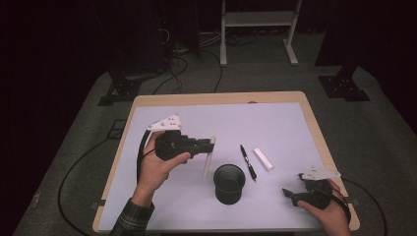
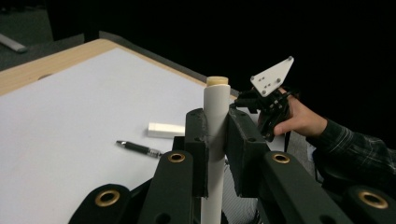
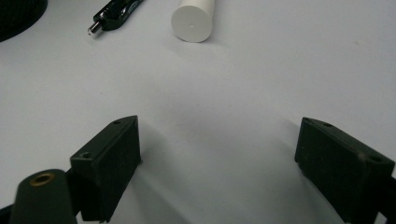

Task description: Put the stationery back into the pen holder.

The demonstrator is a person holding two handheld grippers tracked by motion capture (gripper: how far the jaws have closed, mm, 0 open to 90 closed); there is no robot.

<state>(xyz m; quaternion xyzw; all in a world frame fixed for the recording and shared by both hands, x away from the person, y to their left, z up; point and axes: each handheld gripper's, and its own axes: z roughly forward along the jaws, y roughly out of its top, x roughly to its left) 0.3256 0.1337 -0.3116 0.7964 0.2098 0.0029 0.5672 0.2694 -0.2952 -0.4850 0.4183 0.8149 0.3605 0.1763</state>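
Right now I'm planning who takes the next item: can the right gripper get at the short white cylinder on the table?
Probably yes. The right gripper has its jaws wide open and empty, and the white cylinder lies ahead of them with bare table between. The black pen lies beside it, apart.

Your work surface is a wood-edged table (image 1: 314, 129) covered by a pale sheet (image 1: 275, 123); on the sheet stands a black cup (image 1: 229, 183), near your side of centre; just right of it lies a black pen (image 1: 248, 162); beside the pen, apart from it, lies a short white cylinder (image 1: 262, 159).
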